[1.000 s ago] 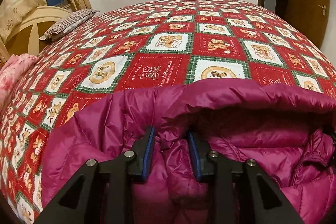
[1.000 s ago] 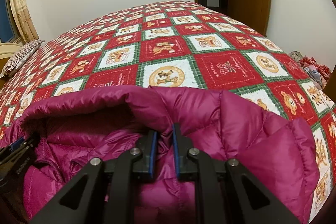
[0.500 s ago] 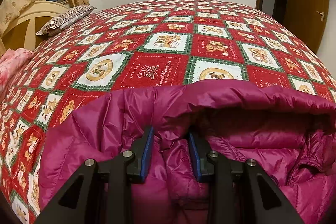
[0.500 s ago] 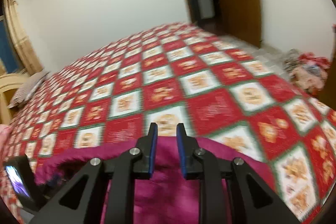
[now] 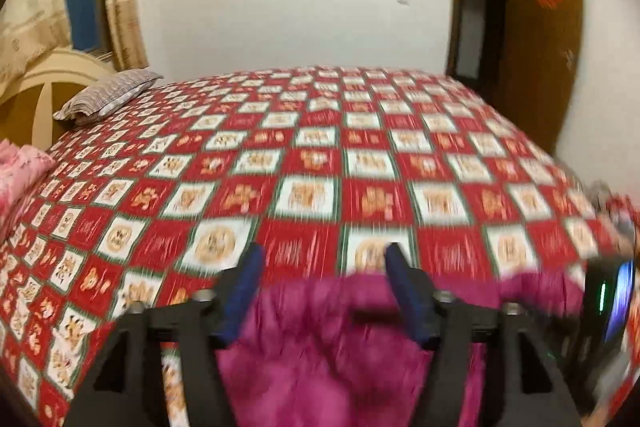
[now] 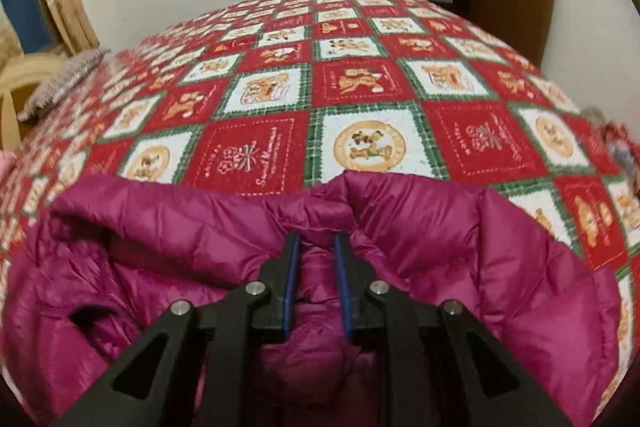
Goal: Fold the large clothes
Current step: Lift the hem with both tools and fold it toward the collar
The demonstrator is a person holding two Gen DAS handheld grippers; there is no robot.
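A magenta puffer jacket [image 6: 440, 247] lies at the near edge of a bed with a red, white and green patchwork cover [image 6: 360, 75]. My right gripper [image 6: 316, 239] is shut on a fold of the jacket near its collar. In the blurred left wrist view the jacket [image 5: 328, 347] fills the bottom, under my left gripper [image 5: 324, 259]. The left jaws stand wide apart with the fabric below and behind them, not pinched. The right gripper's body [image 5: 612, 303] shows at the right edge of the left wrist view.
A striped grey pillow [image 5: 108, 95] lies by the cream headboard [image 5: 48, 83] at the far left. Pink bedding [image 5: 20, 171] sits at the left edge. A brown door [image 5: 548, 39] stands at the right, with clothes on the floor [image 6: 616, 143] beside the bed.
My left gripper has opened wide, let go of the jacket and tilted up. My right gripper rose with the jacket, then came back down, still holding the fold.
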